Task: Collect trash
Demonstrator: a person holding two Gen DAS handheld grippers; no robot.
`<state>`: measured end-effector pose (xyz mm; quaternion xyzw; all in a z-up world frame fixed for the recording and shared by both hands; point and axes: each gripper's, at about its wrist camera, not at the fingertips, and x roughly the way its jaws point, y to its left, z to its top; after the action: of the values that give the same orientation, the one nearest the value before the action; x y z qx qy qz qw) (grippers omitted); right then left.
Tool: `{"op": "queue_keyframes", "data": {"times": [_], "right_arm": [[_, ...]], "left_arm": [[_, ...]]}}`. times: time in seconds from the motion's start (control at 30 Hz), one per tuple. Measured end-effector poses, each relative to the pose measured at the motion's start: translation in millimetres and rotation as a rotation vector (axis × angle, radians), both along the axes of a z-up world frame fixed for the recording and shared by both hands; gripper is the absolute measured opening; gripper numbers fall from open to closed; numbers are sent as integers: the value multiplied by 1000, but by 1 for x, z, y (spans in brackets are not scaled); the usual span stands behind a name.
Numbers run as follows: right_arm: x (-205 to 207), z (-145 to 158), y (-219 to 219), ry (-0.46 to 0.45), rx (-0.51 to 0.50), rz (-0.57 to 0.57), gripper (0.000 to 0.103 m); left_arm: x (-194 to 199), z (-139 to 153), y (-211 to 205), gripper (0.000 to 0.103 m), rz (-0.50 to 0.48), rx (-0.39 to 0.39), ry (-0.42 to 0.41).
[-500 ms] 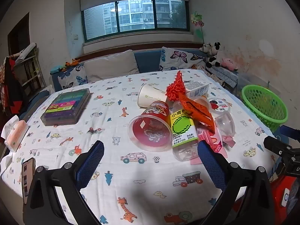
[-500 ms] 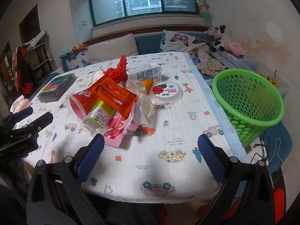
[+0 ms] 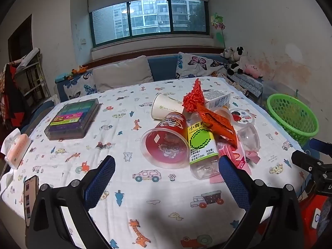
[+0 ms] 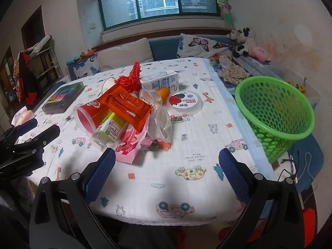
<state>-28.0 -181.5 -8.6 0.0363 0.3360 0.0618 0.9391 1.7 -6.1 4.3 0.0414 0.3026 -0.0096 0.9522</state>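
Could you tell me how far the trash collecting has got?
Nothing looks collected: the green plastic mesh basket shows no trash. Nothing is in hand: the left gripper and right gripper are open. The pile remains, including the red plastic cup and orange foil wrapper.

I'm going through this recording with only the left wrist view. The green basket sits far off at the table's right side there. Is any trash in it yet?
Observer: The right wrist view looks into the green basket. The inner wall that shows is bare; its bottom is hidden.
Operator: Is the right tool open? I see just a piece of it.
Observer: Yes, the right tool is wide open, with only the tablecloth between its jaws.
Operator: Is anything hidden behind the pile?
Observer: A small orange thing lies between the milk carton and the round tub, too small to identify.
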Motion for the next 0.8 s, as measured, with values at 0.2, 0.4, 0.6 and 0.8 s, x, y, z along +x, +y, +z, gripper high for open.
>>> {"op": "queue_keyframes", "data": {"times": [0.2,0.4,0.6,0.8], "right_arm": [[-1,0,-1,-1,1,-1,99],[0,1,-1,-1,-1,0,99],[0,1,1,-2,-2,0,99],[4,2,0,-3,-3,0,99]], "left_arm": [[1,-2,5,97,-5,-1,-10],[6,-4,10,97,2,-4,-10],[5,-3,8,97,7,-5,-13],[3,-2,8,97,11,-7,-12]]}}
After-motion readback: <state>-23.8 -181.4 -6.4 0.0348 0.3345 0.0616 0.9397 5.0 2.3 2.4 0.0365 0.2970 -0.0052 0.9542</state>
